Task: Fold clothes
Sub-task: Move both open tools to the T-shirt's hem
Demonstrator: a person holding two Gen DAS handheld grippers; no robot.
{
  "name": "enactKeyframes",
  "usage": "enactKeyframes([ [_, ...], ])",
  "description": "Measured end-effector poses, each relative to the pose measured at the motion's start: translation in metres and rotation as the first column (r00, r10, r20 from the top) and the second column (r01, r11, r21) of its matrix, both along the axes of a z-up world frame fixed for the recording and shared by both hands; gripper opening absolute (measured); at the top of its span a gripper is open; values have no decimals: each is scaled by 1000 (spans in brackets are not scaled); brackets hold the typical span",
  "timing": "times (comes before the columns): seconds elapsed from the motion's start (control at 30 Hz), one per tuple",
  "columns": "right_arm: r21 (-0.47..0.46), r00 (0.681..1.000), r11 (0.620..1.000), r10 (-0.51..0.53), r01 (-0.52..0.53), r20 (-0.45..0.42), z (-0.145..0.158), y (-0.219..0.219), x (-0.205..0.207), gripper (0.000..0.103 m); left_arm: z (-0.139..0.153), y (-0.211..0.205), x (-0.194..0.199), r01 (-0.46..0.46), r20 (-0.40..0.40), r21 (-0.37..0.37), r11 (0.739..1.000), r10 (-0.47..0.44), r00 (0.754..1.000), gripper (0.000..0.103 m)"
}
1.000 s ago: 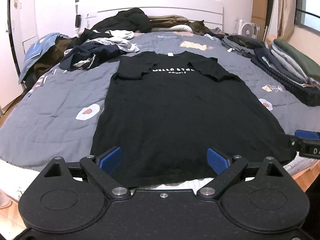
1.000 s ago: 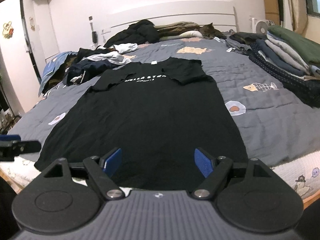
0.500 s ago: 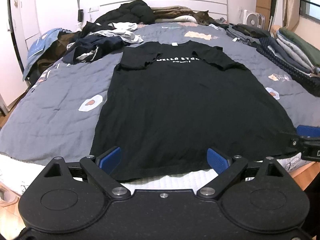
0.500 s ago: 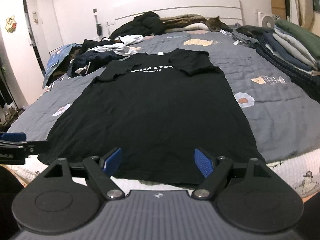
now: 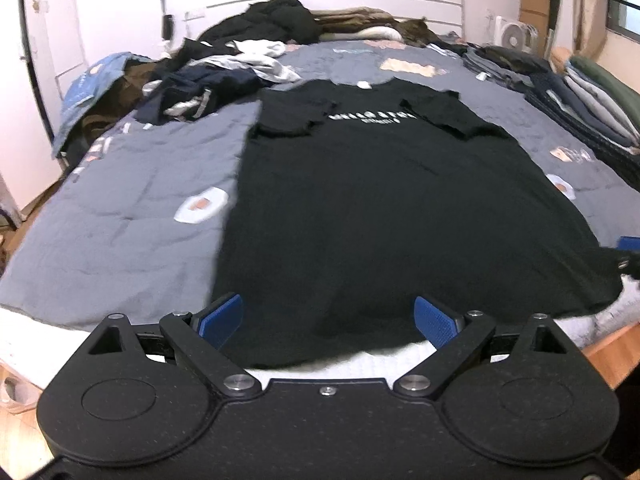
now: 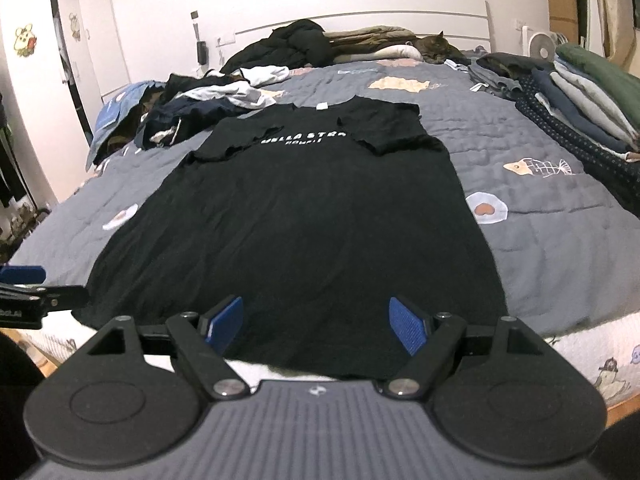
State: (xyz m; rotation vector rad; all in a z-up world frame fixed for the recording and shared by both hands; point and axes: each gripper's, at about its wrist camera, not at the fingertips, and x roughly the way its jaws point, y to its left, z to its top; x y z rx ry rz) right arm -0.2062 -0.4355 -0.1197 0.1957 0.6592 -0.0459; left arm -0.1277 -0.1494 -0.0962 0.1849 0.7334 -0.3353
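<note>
1. Left wrist view: compared with a second ago, the left hand-held gripper [image 5: 328,320] has pulled back and tipped up a bit. More white mattress edge shows under the hem, and the frame is smeared from the motion. Its blue pads are spread wide with nothing between them. The black t-shirt [image 5: 392,216] lies flat on the bed [image 5: 120,216] straight ahead of the gripper, both sleeves tucked in over the chest. The other gripper's blue tip [image 5: 630,244] pokes in at the far right, by the shirt's right hem corner.

2. Right wrist view: same story. The right hand-held gripper [image 6: 316,324] has drawn back slightly too, jaws wide apart and holding nothing. The shirt [image 6: 304,220] runs lengthwise away from the gripper, hem nearest and collar tag farthest, pointing at the headboard (print reads the right way up from here).

3. My take: sleeves are in, body is full length, and both grippers sit off the hem, so the fold looks partway done.
</note>
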Motion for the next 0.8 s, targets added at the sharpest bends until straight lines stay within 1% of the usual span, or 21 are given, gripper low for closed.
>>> enactKeyframes([
  [0.13,46,996,995,-88,87,16,4,-28,2,80,10,14,8,-43,3,-29,999,43,999,93],
  [0.23,90,987,984,-157,155,17,-2,-41,-2,80,16,17,9,-50,13,-44,998,51,999,93],
  [0.3,84,988,985,-151,150,11,-6,-41,-1,80,16,11,7,-36,17,-39,999,36,999,93],
  [0.4,48,992,992,-122,121,22,-6,-35,-2,80,12,4,4,-10,9,-35,999,10,1000,93],
  [0.6,18,996,997,-81,80,23,0,-36,1,80,3,14,12,26,-8,-6,1000,-26,1000,93],
  [0.7,-39,998,998,-46,48,30,6,-45,3,80,9,36,27,10,-27,-30,1000,-11,1000,93],
  [0.8,-65,1000,997,-29,29,4,12,-57,9,80,17,60,42,-11,-32,-24,1000,11,999,93],
])
